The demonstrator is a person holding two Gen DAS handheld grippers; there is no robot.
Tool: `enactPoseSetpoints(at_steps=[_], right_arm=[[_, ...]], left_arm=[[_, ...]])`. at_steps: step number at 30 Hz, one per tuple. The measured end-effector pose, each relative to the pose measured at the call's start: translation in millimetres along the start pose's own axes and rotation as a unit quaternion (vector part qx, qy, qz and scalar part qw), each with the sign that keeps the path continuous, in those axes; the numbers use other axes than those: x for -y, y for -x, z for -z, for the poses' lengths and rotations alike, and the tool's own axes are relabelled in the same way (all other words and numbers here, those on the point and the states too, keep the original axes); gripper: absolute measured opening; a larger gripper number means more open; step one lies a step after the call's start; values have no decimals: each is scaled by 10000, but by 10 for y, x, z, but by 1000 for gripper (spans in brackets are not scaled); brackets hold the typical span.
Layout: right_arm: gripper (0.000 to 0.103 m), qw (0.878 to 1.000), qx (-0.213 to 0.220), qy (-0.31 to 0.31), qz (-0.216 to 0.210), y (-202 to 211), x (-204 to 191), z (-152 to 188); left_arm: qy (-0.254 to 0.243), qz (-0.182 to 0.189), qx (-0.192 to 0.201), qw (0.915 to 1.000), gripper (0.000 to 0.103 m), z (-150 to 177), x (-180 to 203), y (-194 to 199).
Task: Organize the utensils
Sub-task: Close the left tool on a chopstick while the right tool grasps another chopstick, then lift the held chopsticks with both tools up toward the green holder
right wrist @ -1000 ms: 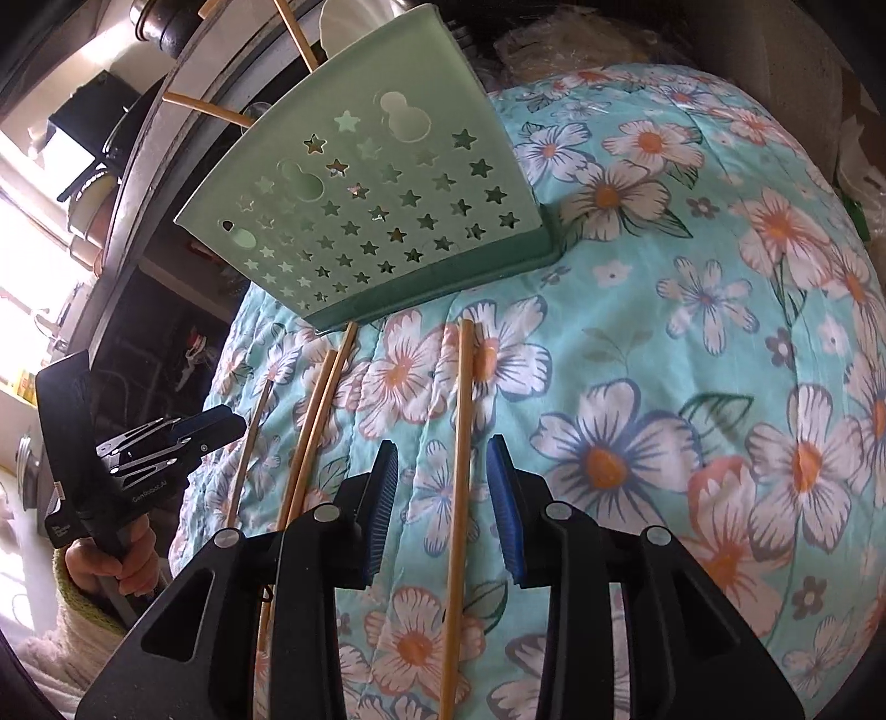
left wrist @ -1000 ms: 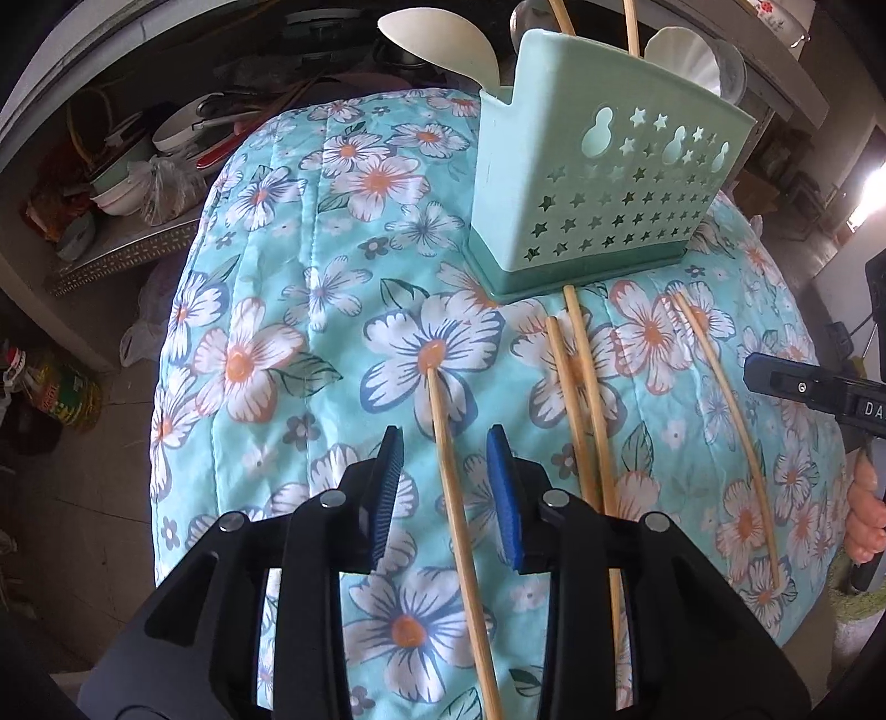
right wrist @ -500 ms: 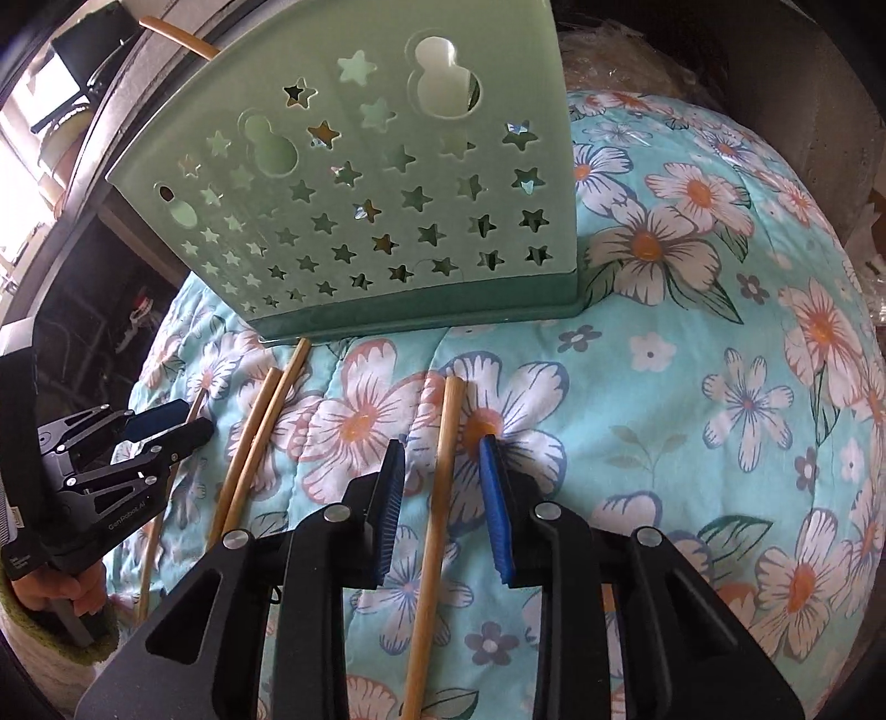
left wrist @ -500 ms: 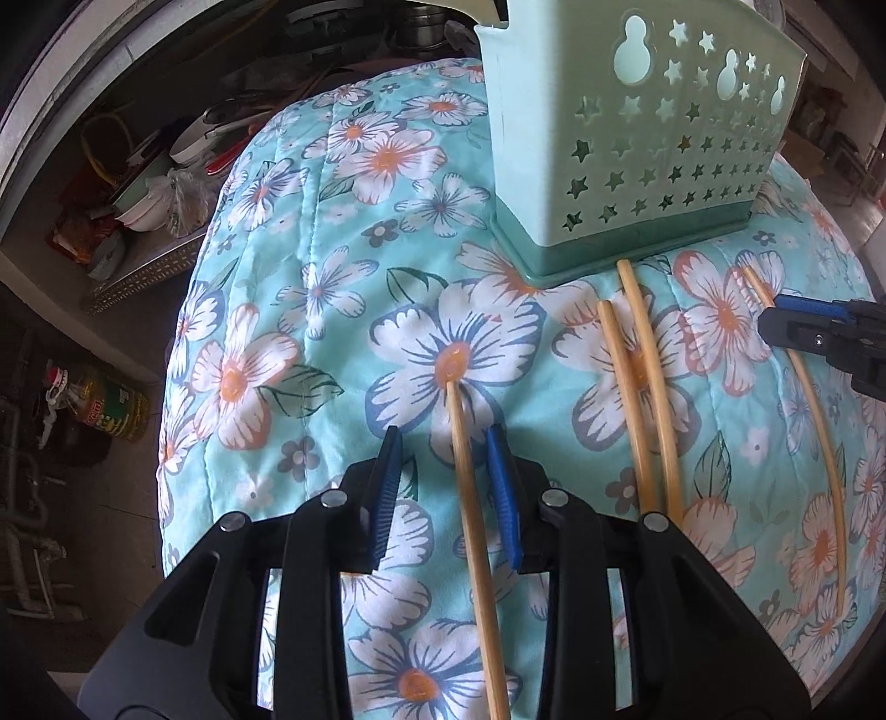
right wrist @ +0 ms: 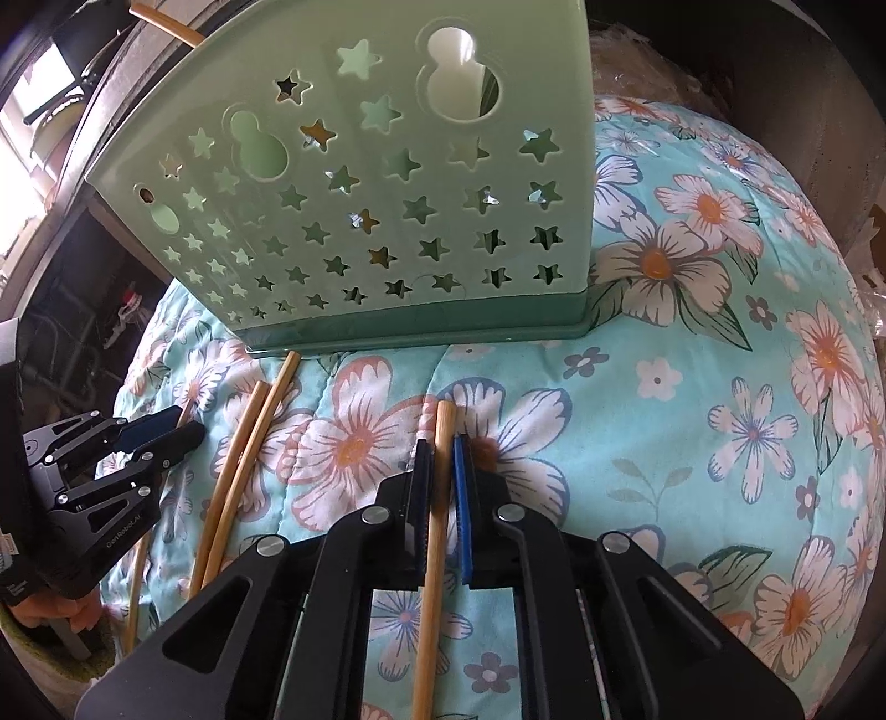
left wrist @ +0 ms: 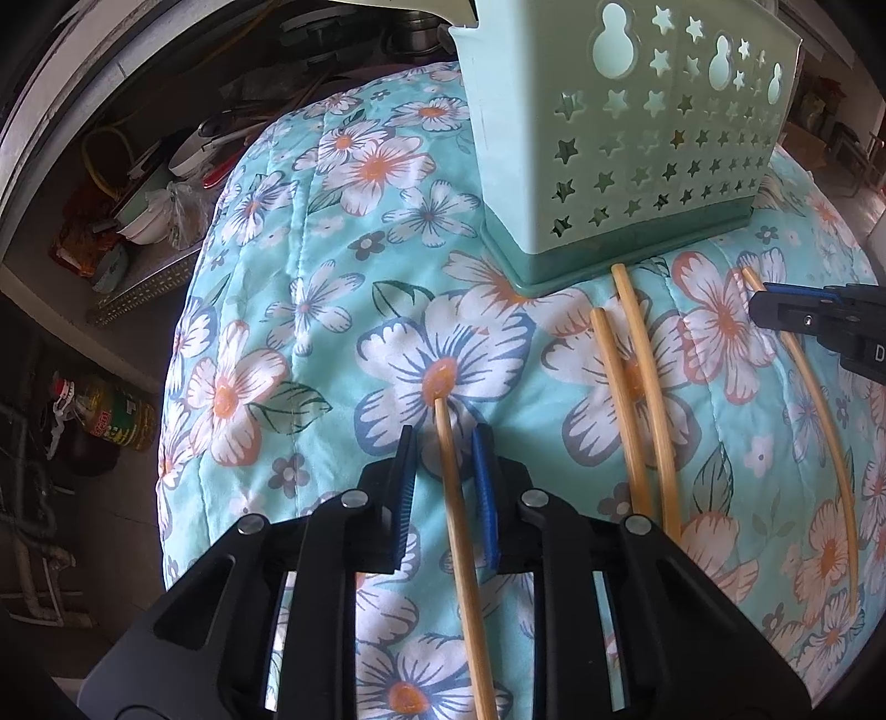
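Looking through the left wrist view: left gripper (left wrist: 441,448) points down at the floral cloth (left wrist: 266,310), its jaws closing around a bamboo chopstick (left wrist: 462,531) that lies between the blue pads (left wrist: 483,487); a gap still shows on each side, so not pinched yet. Mint green utensil holder (left wrist: 620,138) with star cutouts stands upright at the top of the cloth; its inside is not readable from here, only cutouts with light behind. Two more chopsticks (left wrist: 642,387) lie side by side just right of the gripper, tips near the holder's base, the longer one about touching it. A fourth, curved chopstick (left wrist: 819,421) lies further right, with the right gripper (left wrist: 775,302) at its far end. Cluttered shelf (left wrist: 144,210) with bowls at left, oil bottle (left wrist: 111,415) on the floor.

Right wrist view: right gripper (right wrist: 440,459) is pressed together on a single chopstick (right wrist: 432,554), pads tight against both sides, stick lying on the cloth (right wrist: 692,387). Holder (right wrist: 360,194) stands just ahead; through the cutouts something pale and a few shiny bits show, contents not identifiable. One stick end (right wrist: 166,22) pokes up beyond its top rim. Chopstick pair (right wrist: 243,459) lies at left, the left gripper (right wrist: 183,426) beyond it, held by a hand (right wrist: 50,609).
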State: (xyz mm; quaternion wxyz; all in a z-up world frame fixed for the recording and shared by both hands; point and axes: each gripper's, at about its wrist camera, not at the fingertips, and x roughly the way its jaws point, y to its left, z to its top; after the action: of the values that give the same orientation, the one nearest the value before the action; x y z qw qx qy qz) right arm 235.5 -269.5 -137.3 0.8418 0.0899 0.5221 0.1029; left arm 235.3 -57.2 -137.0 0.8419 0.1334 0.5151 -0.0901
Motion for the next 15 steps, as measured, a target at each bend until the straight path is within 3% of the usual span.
enactPoseSetpoints(at_steps=[15], right_arm=[[7, 9965, 531, -218, -608, 516, -38, -91]], left_arm=[[-12, -5, 34, 10000, 16, 3, 6, -1]])
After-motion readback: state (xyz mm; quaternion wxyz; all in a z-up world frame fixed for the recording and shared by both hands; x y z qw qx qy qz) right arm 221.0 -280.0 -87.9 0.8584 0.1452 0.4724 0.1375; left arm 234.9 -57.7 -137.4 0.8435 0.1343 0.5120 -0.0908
